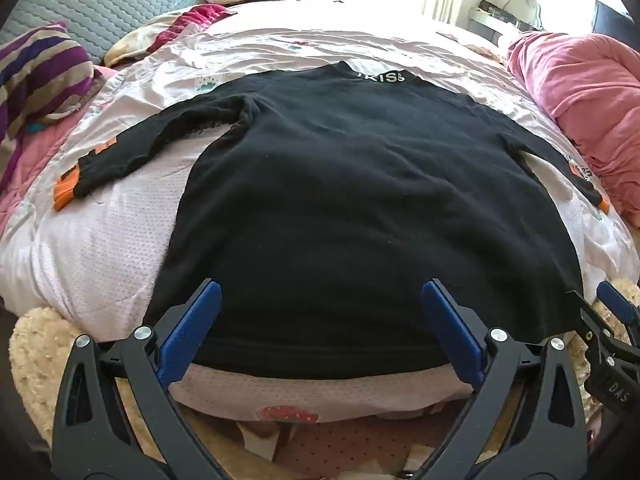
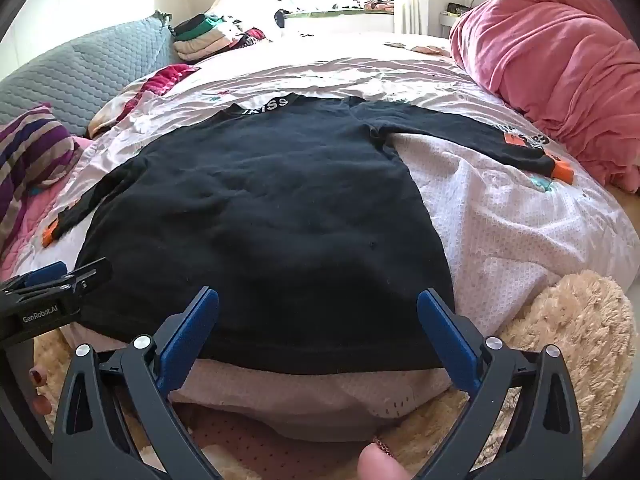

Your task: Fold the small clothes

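Note:
A black long-sleeved top (image 1: 352, 200) (image 2: 260, 216) lies flat on the bed, collar with white letters (image 1: 382, 76) at the far end, hem towards me. Both sleeves spread outward and end in orange cuffs (image 1: 66, 192) (image 2: 562, 170). My left gripper (image 1: 320, 292) stands open just above the hem, nothing between its blue pads (image 1: 192, 328). My right gripper (image 2: 318, 298) is open too, over the hem's right part, empty. Each gripper shows at the edge of the other's view: the right one (image 1: 612, 328), the left one (image 2: 52, 284).
The bed has a pale pink printed sheet (image 1: 104, 248). A pink duvet heap (image 2: 552, 64) lies at the right, a striped cloth (image 1: 36, 76) at the left, folded clothes (image 2: 208, 36) at the far left. A cream fluffy blanket (image 2: 568, 344) covers the near edge.

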A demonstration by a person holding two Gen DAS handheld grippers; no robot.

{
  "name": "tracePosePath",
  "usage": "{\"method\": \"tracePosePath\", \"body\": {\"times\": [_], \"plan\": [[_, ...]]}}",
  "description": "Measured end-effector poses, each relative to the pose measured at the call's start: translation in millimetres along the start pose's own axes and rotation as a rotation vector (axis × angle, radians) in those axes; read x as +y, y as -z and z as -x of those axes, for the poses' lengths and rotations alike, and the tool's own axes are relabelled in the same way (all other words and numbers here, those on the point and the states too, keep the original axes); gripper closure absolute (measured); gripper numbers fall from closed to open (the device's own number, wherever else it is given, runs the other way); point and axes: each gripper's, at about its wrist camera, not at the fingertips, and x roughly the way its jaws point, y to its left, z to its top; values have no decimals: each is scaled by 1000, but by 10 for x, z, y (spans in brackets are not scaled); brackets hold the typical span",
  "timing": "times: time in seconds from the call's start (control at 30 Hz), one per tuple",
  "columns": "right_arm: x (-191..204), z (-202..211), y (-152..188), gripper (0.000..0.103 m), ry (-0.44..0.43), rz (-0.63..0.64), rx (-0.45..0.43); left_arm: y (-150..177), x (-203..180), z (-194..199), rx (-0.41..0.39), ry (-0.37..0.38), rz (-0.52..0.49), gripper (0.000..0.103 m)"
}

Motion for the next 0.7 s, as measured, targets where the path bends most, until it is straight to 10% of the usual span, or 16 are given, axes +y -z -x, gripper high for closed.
{"method": "tracePosePath", "body": {"times": [0.7], "plan": [[106, 114, -15, 4, 12, 13, -35, 9, -16, 14, -5, 26, 3, 9]]}}
